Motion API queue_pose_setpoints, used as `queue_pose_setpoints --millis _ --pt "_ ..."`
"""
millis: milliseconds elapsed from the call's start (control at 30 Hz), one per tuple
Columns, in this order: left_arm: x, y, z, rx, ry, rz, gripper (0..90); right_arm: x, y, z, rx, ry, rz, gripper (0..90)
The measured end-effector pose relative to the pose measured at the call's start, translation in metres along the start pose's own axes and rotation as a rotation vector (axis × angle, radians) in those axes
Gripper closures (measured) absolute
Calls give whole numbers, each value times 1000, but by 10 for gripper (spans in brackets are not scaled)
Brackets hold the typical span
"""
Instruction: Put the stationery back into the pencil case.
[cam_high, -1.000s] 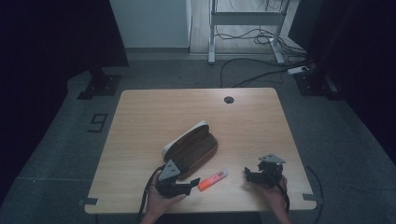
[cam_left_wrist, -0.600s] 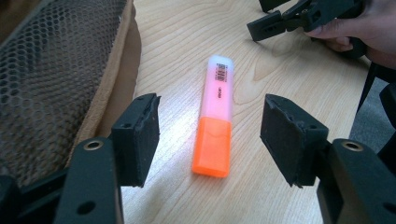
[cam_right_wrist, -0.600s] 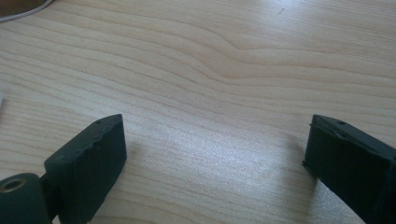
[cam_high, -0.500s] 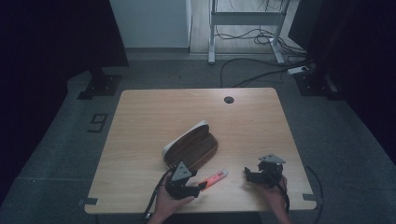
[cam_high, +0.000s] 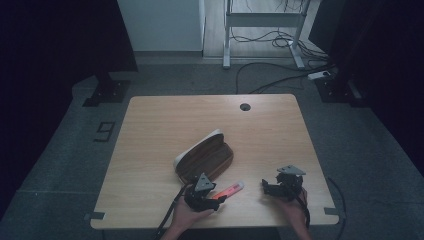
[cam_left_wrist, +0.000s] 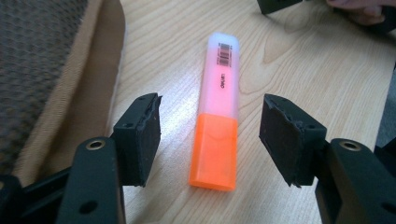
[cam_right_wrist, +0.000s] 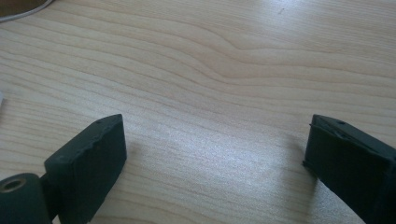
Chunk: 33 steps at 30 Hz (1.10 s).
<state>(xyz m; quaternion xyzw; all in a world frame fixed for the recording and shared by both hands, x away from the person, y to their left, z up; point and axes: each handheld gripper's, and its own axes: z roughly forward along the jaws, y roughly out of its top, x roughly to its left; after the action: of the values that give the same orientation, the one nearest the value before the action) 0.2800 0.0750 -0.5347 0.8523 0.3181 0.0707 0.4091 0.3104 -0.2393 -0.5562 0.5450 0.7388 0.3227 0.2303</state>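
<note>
A highlighter (cam_high: 231, 189) with an orange cap and a pale pink body lies near the front edge of the wooden table (cam_high: 200, 120). My left gripper (cam_high: 217, 198) is low over it and open. In the left gripper view the highlighter (cam_left_wrist: 219, 93) lies between the jaws of that gripper (cam_left_wrist: 215, 135), orange end nearest, and neither pad touches it. The jaws have just been closing slightly. An open brown case (cam_high: 207, 157) with a pale lining lies just behind, and its edge (cam_left_wrist: 46, 70) runs along the left. My right gripper (cam_high: 268, 187) rests open on the table, with bare wood between its jaws (cam_right_wrist: 215, 154).
A round cable hole (cam_high: 245, 106) sits near the table's far edge. The right hand and part of its gripper (cam_left_wrist: 280, 4) appear at the top of the left gripper view. Both hands are close to the table's front edge. Cables lie on the floor beyond the table.
My left gripper has moved right and down from beside the case to the highlighter's orange end, which now lies between its jaws. The right gripper has stayed in place.
</note>
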Motion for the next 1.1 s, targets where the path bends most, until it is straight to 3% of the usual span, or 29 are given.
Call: queue_pose_setpoints --millis 400,633,833,967,1100 --pt "-3 -1 9 42 28 41 425 0 0 0 0 0 0 51" --pt "-7 -3 13 70 58 74 492 0 0 0 0 0 0 52" --pt "-10 -3 14 68 84 95 577 0 0 0 1 -1 -1 52" --pt "-12 -4 13 63 74 115 661 0 0 0 0 0 0 51" --pt "-12 -4 14 58 74 117 670 0 0 0 -1 0 0 52"
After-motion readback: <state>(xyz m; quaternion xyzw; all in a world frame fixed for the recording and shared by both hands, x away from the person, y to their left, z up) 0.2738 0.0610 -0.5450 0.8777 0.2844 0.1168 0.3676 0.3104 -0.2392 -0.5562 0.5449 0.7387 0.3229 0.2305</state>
